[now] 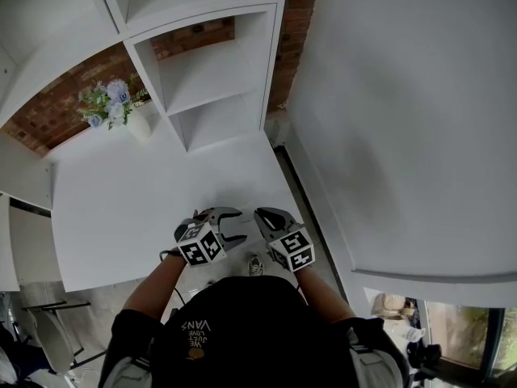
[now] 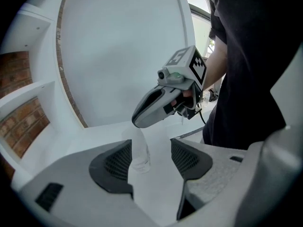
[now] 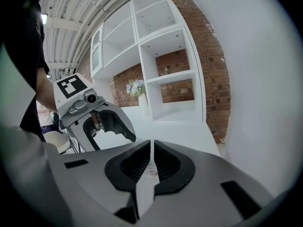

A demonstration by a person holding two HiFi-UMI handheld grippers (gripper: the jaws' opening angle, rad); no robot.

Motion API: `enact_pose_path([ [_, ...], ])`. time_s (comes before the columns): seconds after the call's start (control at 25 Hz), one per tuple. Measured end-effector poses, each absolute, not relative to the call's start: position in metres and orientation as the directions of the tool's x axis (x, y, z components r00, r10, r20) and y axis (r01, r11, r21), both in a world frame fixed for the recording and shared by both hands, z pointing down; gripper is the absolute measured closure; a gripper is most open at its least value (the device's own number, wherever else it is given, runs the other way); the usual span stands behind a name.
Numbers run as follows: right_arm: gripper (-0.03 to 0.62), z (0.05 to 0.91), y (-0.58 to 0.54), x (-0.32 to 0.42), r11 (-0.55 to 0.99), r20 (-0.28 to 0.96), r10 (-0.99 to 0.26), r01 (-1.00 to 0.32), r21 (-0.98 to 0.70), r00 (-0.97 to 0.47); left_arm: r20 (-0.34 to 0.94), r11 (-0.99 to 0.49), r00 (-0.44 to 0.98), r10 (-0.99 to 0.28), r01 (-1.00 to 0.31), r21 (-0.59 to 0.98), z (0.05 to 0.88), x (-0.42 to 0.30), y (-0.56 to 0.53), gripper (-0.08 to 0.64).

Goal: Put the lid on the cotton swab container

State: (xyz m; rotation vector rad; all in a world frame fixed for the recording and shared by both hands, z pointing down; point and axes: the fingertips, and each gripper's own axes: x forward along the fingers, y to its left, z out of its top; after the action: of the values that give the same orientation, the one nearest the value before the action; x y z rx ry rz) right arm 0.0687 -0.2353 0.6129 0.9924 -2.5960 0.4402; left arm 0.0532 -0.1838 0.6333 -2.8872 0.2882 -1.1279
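The right hand-held gripper (image 3: pixel 152 144) has its pads pressed together on the thin lid (image 3: pixel 150 159), which is seen edge-on. A faint label (image 3: pixel 151 171) on the lid is too blurred to read. The left hand-held gripper (image 2: pixel 150 144) stands spread, with the clear container (image 2: pixel 138 151) upright on the table (image 1: pixel 121 208) between its jaws. The container is close by the left pad (image 2: pixel 116 162) and clear of the other pad. The right gripper's nose hangs just above the container. Each gripper bears a cube (image 1: pixel 200 247) of black-and-white square markers. The person's black shirt (image 1: pixel 242 330) reads "VANS" upside down, and the smaller lines by it are unclear. Farther off are a white shelf (image 1: pixel 210 79), a vase of flowers (image 1: pixel 113 103) and a brick wall (image 1: pixel 56 111).
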Motion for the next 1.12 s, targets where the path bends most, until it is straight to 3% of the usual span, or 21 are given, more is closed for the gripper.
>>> enact_pose_path([
  [0.32, 0.578, 0.617, -0.233, 0.069, 0.717, 0.415, -0.577, -0.679, -0.155, -0.704, 0.557, -0.938, 0.775, -0.299, -0.347, -0.022, 0.609, 0.049, -0.198, 0.321],
  [0.48, 0.578, 0.617, -0.232, 0.068, 0.717, 0.417, -0.579, -0.681, -0.147, -0.700, 0.492, -0.890, 0.779, -0.388, -0.455, 0.017, 0.596, 0.045, -0.209, 0.356],
  [0.64, 0.580, 0.617, -0.232, 0.068, 0.718, 0.419, -0.580, -0.682, -0.141, -0.698, 0.456, -0.848, 0.763, -0.457, -0.528, 0.034, 0.591, 0.040, -0.216, 0.509],
  [0.8, 0.580, 0.618, -0.232, 0.068, 0.719, 0.421, -0.581, -0.682, -0.137, -0.697, 0.459, -0.824, 0.748, -0.479, -0.563, 0.057, 0.597, 0.035, -0.217, 0.546],
  [1.12, 0.581, 0.620, -0.231, 0.068, 0.720, 0.427, -0.581, -0.682, -0.127, -0.693, 0.479, -0.818, 0.742, -0.468, -0.569, 0.083, 0.610, 0.036, -0.214, 0.552],
])
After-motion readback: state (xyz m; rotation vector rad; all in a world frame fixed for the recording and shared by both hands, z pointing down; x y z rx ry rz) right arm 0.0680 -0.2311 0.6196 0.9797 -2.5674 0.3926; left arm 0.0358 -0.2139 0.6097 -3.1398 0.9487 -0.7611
